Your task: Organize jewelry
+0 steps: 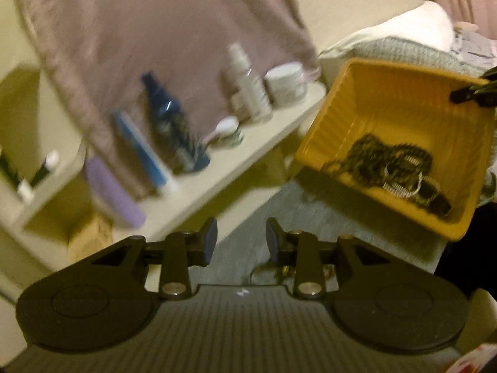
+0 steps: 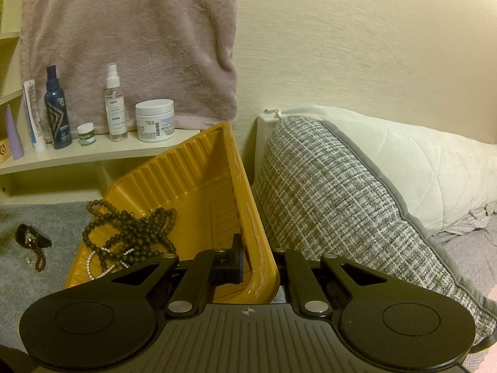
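the right gripper has its fingers closed on the near right wall of the yellow tray, one finger inside and the other hidden outside it, holding the tray tipped up toward the left. inside, a tangle of dark bead necklaces and a pearl strand has gathered at the low left side, one bead loop hanging over the rim.

the left gripper is empty, its fingers parted with a clear gap, over the grey bed cover. in its blurred view the tray sits far and to the right, with the right gripper clamped on its far right corner.

loose pieces remain outside: a dark bracelet and a brown bead strand lie on the cover left of the tray, close to the left gripper, which looks the natural hand to lift them. the strand runs near-to-far. a patterned pillow stands just right of the tray; a shelf of bottles sits beyond.
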{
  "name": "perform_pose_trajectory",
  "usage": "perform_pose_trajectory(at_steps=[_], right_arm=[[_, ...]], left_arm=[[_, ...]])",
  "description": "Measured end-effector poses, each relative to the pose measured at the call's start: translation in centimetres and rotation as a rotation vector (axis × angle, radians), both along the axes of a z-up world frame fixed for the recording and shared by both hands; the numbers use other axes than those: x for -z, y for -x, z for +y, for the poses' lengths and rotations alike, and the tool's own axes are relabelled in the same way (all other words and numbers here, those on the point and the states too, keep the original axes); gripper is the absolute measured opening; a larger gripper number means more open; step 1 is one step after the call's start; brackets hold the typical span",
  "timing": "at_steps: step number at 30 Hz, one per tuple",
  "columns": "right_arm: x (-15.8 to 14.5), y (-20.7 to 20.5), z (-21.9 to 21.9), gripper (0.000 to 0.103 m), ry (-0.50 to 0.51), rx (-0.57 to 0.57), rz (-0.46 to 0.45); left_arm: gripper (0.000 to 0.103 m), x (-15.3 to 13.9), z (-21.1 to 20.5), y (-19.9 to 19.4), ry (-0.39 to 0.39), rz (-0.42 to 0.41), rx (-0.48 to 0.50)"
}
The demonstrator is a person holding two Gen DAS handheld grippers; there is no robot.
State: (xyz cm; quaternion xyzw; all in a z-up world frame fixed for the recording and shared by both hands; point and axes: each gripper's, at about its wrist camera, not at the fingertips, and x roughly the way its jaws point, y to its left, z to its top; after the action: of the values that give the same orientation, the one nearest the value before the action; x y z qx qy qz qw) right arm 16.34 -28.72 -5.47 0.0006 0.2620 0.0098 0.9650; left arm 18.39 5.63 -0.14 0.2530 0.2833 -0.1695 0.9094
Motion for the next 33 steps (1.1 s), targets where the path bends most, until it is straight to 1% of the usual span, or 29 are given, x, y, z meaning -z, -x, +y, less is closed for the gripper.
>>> perform_pose_trajectory(at_steps=[5, 7, 14, 17, 20, 24, 27, 29, 33], right_arm=[[0.0, 0.0, 0.0, 0.007, 0.002, 0.0, 0.001], [0.0, 0.0, 0.0, 0.007, 0.003, 0.0, 0.001], [0.1, 0.0, -0.1, 0.007, 0.008, 0.002, 0.005], [0.2, 0.0, -0.1, 0.007, 0.011, 0.003, 0.007], [0.2, -0.1, -0.1, 0.007, 0.012, 0.005, 0.009], [0.3, -0.1, -0.2, 0.007, 0.015, 0.007, 0.012], [0.4, -0.2, -0.2, 0.007, 0.017, 0.009, 0.014], [0.4, -0.2, -0.2, 0.007, 0.017, 0.008, 0.014], [0.4, -0.2, -0.2, 0.007, 0.017, 0.009, 0.015]], left_arm=[[0.031, 2.4, 1.5, 0.6, 0.009, 0.032, -0.077], [0.031, 3.3, 1.6, 0.7, 0.009, 0.045, -0.087], [0.031, 6.7, 0.3, 0.9, -0.048, 0.091, -0.051], [0.031, 7.5, -0.4, 0.6, -0.029, 0.121, -0.04], [0.031, 8.0, -1.5, 0.5, -0.023, 0.131, -0.018], [0.031, 8.3, -2.5, 0.1, 0.039, 0.157, -0.034], [0.03, 8.7, -3.0, -0.5, 0.096, 0.187, -0.08], [0.025, 8.9, -3.0, -0.9, 0.143, 0.211, -0.107], [0.021, 9.3, -3.3, -1.3, 0.204, 0.222, -0.141]])
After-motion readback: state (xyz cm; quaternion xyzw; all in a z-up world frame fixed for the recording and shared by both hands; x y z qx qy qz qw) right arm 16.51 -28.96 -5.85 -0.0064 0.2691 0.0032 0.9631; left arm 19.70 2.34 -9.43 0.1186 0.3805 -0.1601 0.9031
